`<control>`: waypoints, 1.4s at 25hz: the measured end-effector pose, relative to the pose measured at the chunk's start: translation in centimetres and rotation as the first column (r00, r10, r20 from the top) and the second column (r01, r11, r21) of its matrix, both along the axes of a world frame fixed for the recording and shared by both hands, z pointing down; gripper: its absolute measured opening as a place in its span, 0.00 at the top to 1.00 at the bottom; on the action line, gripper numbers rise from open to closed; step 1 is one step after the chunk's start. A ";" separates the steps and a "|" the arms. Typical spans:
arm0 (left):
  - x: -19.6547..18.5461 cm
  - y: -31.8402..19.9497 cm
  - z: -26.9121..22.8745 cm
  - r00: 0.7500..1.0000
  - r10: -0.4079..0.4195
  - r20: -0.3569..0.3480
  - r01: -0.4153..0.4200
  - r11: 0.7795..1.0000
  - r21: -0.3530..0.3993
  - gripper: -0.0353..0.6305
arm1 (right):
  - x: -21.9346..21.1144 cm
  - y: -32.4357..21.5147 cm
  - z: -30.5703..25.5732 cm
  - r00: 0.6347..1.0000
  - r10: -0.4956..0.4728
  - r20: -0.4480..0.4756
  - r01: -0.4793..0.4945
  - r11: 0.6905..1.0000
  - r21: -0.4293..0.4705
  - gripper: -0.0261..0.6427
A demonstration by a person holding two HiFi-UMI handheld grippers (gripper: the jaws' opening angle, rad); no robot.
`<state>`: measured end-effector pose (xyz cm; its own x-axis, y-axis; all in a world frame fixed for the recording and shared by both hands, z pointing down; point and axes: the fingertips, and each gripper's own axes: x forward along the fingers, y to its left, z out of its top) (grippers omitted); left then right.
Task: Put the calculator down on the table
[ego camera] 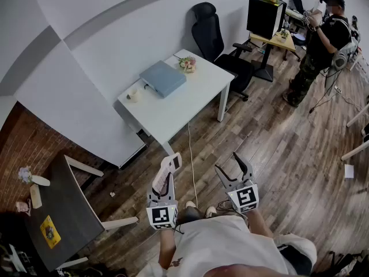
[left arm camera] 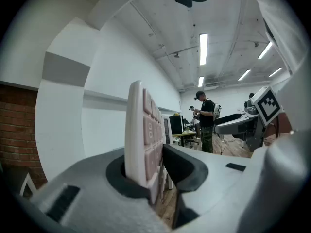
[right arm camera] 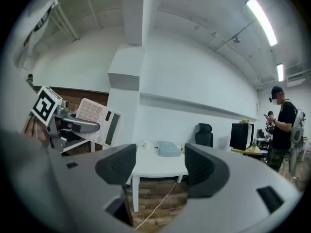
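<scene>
White tabletop (ego camera: 173, 105) stood well ahead across the floor (ego camera: 277, 154). The left gripper (ego camera: 163, 190) had its jaws clamped on the calculator (ego camera: 172, 165), held on edge and still airborne, apparently for carrying over. The right gripper (ego camera: 228, 162) had its jaws apart, empty.

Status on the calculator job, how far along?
Done: the calculator is gripped in the left gripper. In hand: it's held in the air over the wooden floor, short of the white table. Left: reach the table, set it down, release. The right gripper is open and empty.
</scene>
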<state>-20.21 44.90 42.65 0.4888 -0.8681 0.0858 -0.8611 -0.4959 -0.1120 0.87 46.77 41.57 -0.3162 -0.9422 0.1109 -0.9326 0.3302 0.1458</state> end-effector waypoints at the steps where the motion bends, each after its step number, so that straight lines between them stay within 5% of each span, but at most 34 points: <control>1: 0.2 0.1 0.1 1.000 -0.003 0.001 0.003 1.000 0.001 0.81 | 0.2 0.0 0.0 1.000 0.000 0.004 0.000 1.000 0.004 0.51; 18: 0.6 -8.7 0.9 1.000 0.018 -0.002 -0.018 1.000 0.002 0.81 | 0.7 -7.7 0.5 0.999 0.038 0.026 -0.039 0.999 0.012 0.51; 35: -0.8 -19.3 -0.7 0.990 0.139 0.018 -0.140 0.989 0.049 0.81 | -3.0 -17.2 -0.2 0.994 0.111 0.013 -0.111 0.994 0.009 0.51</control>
<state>-21.02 25.59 41.96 0.6045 -0.7949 0.0525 -0.7819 -0.6046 -0.1517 -2.18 29.55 41.39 -0.2109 -0.9725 0.0983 -0.9652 0.2231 0.1362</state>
